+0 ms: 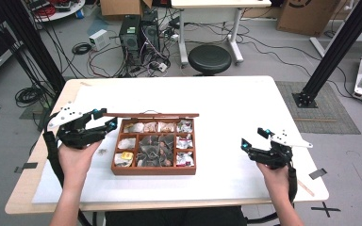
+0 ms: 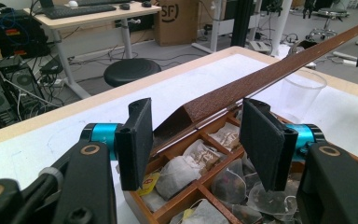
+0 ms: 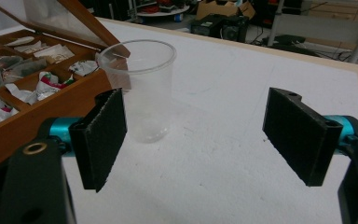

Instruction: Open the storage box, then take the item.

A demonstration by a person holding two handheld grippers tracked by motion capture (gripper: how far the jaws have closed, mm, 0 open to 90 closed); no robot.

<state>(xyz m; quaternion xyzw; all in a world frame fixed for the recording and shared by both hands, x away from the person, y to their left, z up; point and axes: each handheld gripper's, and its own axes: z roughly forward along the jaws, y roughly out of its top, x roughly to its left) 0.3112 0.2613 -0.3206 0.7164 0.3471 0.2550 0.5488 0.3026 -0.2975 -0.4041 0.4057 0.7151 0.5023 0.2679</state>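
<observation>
High view: lid (image 1: 151,115) upright, jaws apart.

A round black padded stool (image 1: 209,59) is standing beyond the white table (image 1: 245,108) (black computer towers (image 1: 139,30) sitting behind).

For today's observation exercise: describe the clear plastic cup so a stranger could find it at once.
Start at the white table and find the wooden tea box with its lid raised. The clear plastic cup stands upright just beside the box. It alone is see-through and empty.
</observation>
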